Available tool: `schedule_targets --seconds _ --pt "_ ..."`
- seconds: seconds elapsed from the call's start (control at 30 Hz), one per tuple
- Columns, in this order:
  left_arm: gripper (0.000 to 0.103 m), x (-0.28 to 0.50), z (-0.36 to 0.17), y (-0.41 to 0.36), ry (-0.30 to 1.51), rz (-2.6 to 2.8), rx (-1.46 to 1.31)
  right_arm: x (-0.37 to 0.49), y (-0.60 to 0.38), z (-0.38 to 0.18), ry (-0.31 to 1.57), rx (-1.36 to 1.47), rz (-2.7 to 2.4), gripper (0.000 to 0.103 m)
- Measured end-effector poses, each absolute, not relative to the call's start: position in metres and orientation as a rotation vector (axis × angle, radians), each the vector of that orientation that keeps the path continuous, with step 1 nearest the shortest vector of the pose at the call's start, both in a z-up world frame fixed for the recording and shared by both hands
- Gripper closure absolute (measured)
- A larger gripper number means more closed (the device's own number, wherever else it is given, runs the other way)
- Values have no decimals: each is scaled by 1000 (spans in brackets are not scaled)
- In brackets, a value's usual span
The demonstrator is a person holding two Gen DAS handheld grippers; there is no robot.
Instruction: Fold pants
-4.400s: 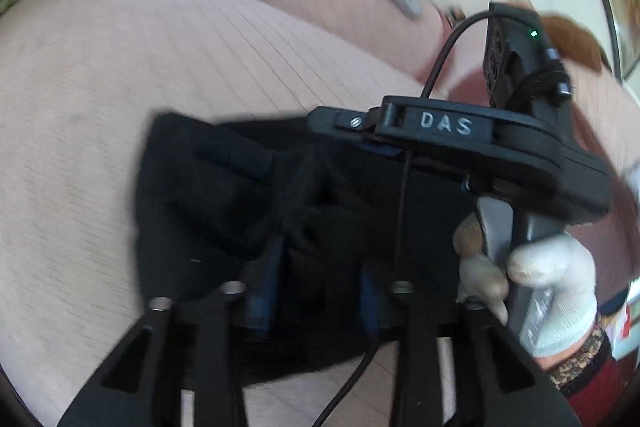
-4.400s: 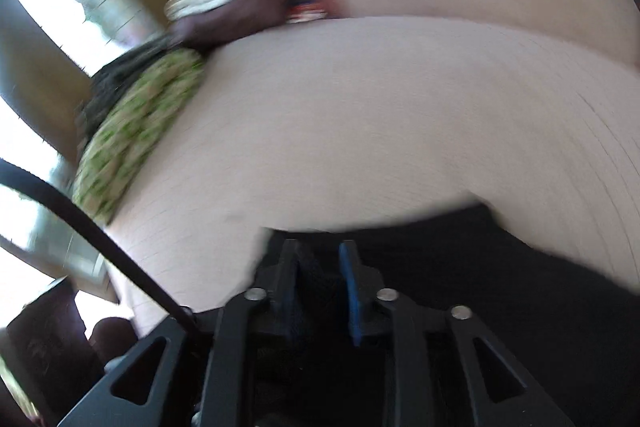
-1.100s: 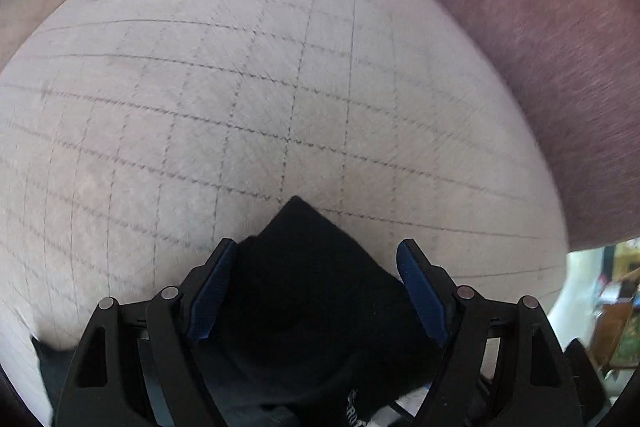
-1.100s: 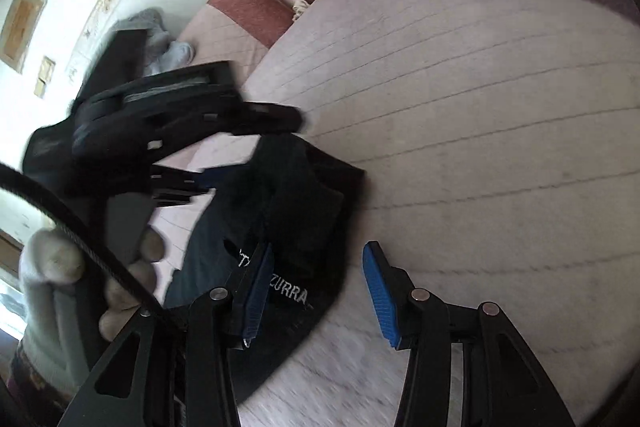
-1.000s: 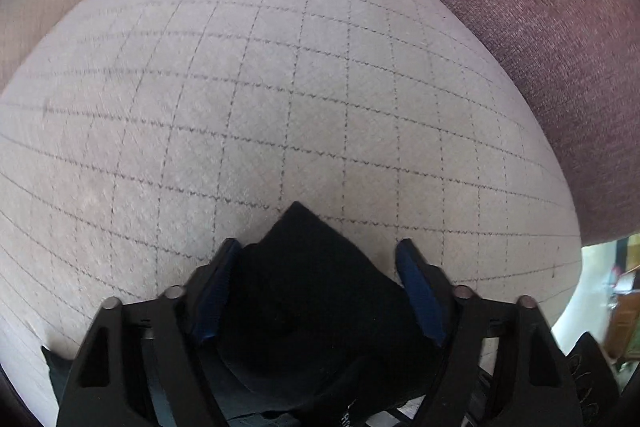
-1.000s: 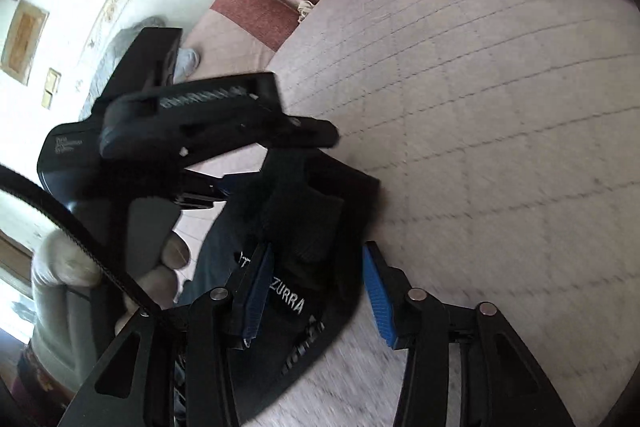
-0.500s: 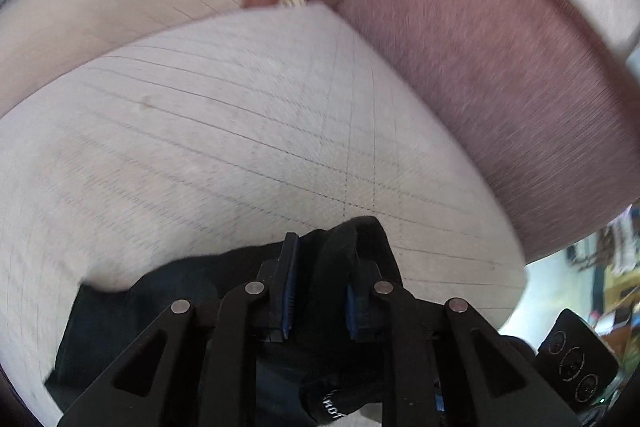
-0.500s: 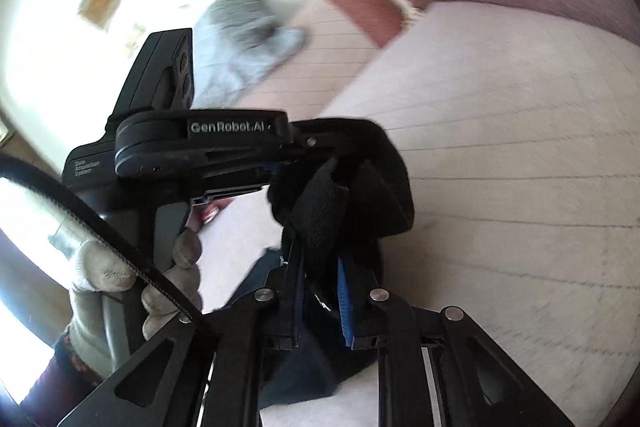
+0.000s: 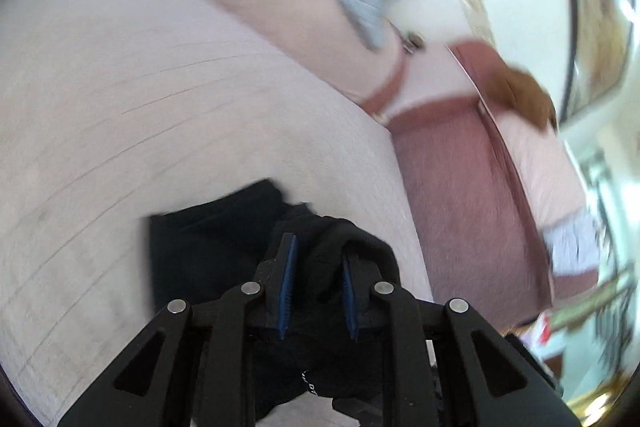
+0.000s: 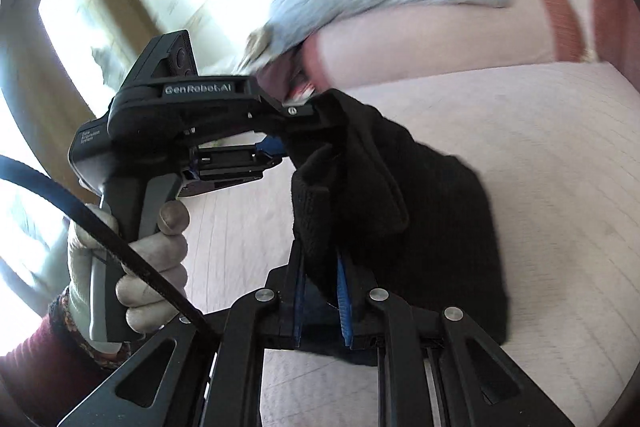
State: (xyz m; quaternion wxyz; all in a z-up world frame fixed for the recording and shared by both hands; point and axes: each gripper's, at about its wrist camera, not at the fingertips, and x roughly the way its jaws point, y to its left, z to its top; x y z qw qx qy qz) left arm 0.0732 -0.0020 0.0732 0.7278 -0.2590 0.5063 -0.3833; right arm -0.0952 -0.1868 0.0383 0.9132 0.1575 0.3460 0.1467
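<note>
both grippers — left gripper (image 9: 316, 259), right gripper (image 10: 320, 267) — clamped on the black pants (image 10: 420, 195).

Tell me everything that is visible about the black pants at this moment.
The black pants are a dark, soft, thick-looking fabric, bunched and partly folded over. Both grippers pinch them: the right gripper is shut on a thick fold, and the left gripper is shut on another bunch. Part of the cloth is lifted, while the rest hangs down toward the pale quilted cushion. Small white lettering shows near the bottom of the left wrist view, too small to read.
</note>
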Motion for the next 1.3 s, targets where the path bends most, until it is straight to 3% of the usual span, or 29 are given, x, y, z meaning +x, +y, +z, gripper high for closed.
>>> schedule_targets --seconds 0.17,0.33,0.53,0.73,0.83,1.07,1.3 --pt "65 86 20 51 1230 -737 -691 -76 -154 9 834 228 328 77" --pt "53 92 13 91 1205 -714 -761 -81 -162 8 876 289 412 68" --pt "52 84 34 112 1105 -672 -845 -120 -190 35 798 273 347 66" --pt "43 62 73 34 1076 -815 -636 -117 -244 22 787 411 160 63" --pt "40 59 66 5 1089 -821 -564 -129 -264 14 795 470 121 63" --pt "41 72 2 22 1184 -712 -669 -150 -302 2 809 528 21 57" --pt "41 54 43 38 1138 -716 -625 -150 -316 7 757 559 1 56"
